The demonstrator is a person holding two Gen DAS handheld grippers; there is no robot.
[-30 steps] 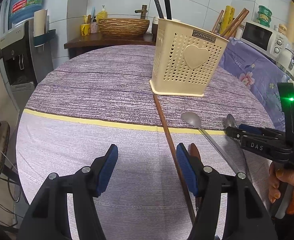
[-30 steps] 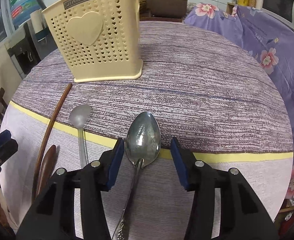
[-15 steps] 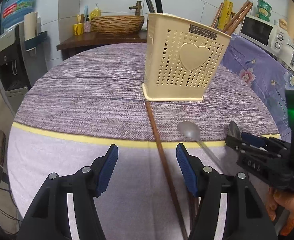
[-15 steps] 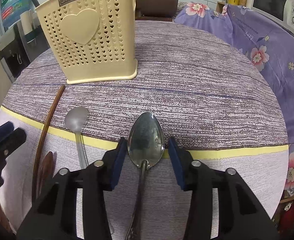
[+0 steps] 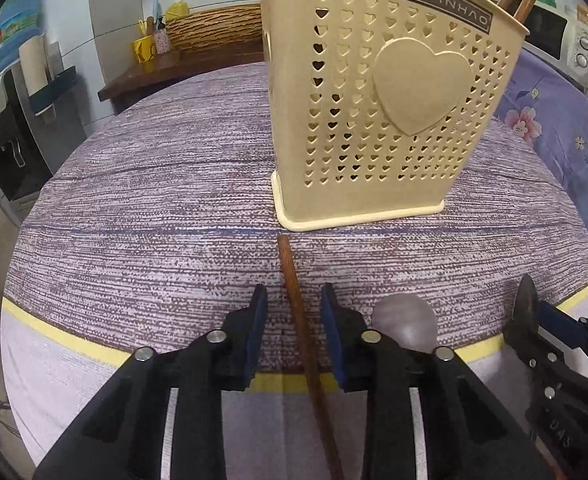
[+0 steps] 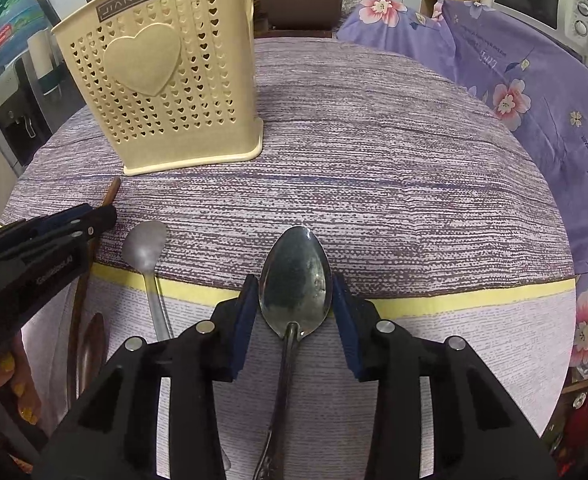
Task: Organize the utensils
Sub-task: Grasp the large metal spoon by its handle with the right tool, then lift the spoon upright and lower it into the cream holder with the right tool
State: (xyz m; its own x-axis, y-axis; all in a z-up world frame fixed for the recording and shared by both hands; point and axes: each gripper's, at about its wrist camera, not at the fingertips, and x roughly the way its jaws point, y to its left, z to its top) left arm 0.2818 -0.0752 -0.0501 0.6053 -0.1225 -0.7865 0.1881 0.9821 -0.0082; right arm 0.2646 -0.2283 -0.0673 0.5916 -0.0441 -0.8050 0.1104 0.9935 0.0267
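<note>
Straddling chopstick (image 5: 302,320), left gripper (image 5: 294,312) tilted.

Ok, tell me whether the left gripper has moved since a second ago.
Yes: the left gripper moved toward the basket, jaws just closing astride the chopstick.

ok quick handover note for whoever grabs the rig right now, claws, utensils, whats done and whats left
Left claw: jaws have just been closing around the wooden chopstick, a gap still shows either side, not gripped yet.
Right claw: jaws have just been closing; pads sit against the bowl of the large metal spoon, which lies on the tablecloth.
Small grey spoon and a wooden spoon lie loose between the claws.
Holder stands upright behind, some utensils already in it.
Left: all four into the holder.
</note>
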